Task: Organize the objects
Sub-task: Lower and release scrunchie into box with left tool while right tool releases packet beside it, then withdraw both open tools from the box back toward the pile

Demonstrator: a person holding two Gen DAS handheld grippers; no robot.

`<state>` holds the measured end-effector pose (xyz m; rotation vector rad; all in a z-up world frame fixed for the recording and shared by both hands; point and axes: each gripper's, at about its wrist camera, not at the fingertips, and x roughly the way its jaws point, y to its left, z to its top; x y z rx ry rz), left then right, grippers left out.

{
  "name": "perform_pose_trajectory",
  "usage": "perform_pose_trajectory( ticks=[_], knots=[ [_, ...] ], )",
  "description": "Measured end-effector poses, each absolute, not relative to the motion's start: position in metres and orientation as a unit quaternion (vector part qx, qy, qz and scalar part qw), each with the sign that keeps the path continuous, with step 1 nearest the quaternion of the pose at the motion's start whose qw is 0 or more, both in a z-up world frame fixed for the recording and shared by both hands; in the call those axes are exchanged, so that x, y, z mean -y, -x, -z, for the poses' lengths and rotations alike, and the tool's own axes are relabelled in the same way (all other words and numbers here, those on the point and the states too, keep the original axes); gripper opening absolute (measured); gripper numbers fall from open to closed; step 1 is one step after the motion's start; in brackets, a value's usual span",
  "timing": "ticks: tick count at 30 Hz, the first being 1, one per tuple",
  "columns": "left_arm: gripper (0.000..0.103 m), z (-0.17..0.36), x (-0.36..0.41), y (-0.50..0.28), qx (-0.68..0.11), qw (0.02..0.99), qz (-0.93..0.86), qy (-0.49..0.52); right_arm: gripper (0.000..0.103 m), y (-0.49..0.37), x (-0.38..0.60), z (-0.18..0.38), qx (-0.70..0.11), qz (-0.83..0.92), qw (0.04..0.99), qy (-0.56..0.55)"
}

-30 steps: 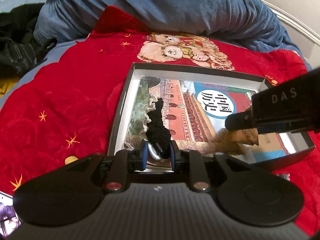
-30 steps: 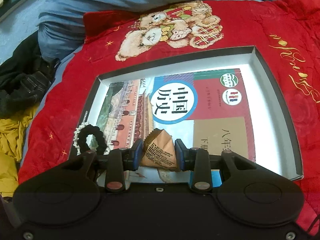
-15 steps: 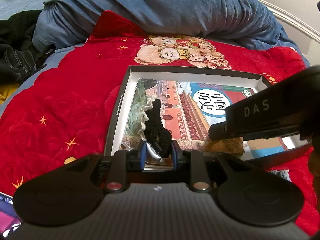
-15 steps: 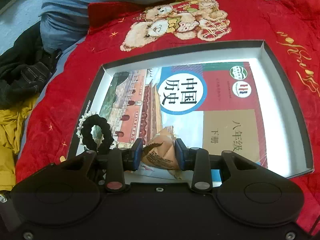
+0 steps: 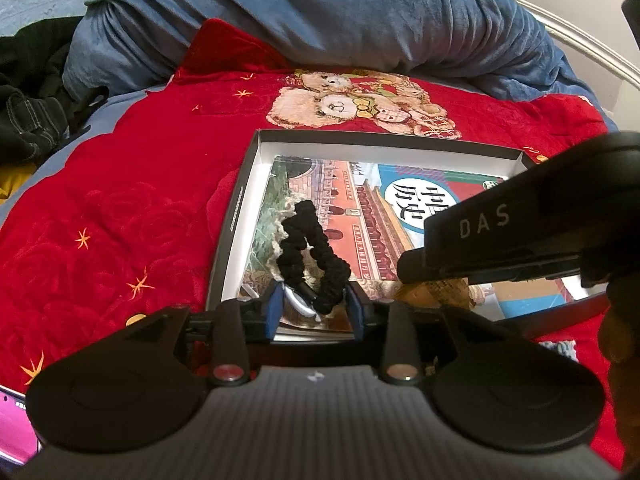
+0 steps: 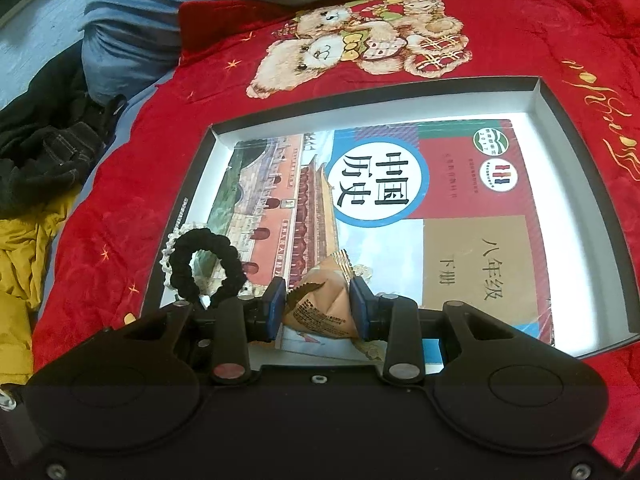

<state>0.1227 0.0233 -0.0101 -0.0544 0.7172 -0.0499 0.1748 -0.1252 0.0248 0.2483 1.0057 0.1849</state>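
Setting: a shallow black-rimmed cardboard box with a white inside [image 6: 538,92] lies on a red plush blanket printed with teddy bears [image 5: 120,208], spread over a bed; a rumpled blue quilt [image 5: 360,12] lies behind it.
Box contents: a glossy history textbook with a red palace picture on its cover [image 6: 400,208] lies flat and fills most of the floor of the box.
Left gripper [image 5: 313,309]: its blue-padded fingers are spreading; the black crocheted hair scrunchie with a cream lace edge [image 5: 310,248] lies between them, resting on the book near the box's left wall, and the pads appear to have let go of it. A small silvery ring shows beside the scrunchie's near end.
Right gripper [image 6: 319,309]: its fingers pinch a tan foil-wrapped snack packet with dark print [image 6: 324,304], held low over the book's near edge, just right of the scrunchie.
Step in hand: likely releasing the scrunchie into the box, with the packet due next.
Doing it well: finish parting the left fingers until neither pad snags the yarn or lace, then draw the gripper straight back so the scrunchie is not dragged over the rim.
Packet advice: lower it until it rests on the cover, clear of the scrunchie, before loosening the grip; the glossy cover may let it slide.
Risk: the two grippers work close together, so one should withdraw before the other moves.
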Motion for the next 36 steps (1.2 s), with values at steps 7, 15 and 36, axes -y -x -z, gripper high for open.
perform_pose_trajectory(
  ticks=[7,15,36],
  knots=[
    [0.066,0.008,-0.019,-0.118,-0.339,0.940,0.019,0.007,0.038,-0.175,0.128,-0.025,-0.480,-0.090,0.862,-0.140],
    [0.083,0.002,-0.012,-0.108,-0.320,0.947,0.020,-0.015,0.059,-0.166,0.132,-0.038,-0.449,-0.110,0.873,-0.156],
    [0.085,-0.015,0.000,-0.078,-0.275,0.961,0.005,-0.034,0.088,-0.087,0.125,-0.100,-0.322,-0.161,0.925,-0.123]
  ],
)
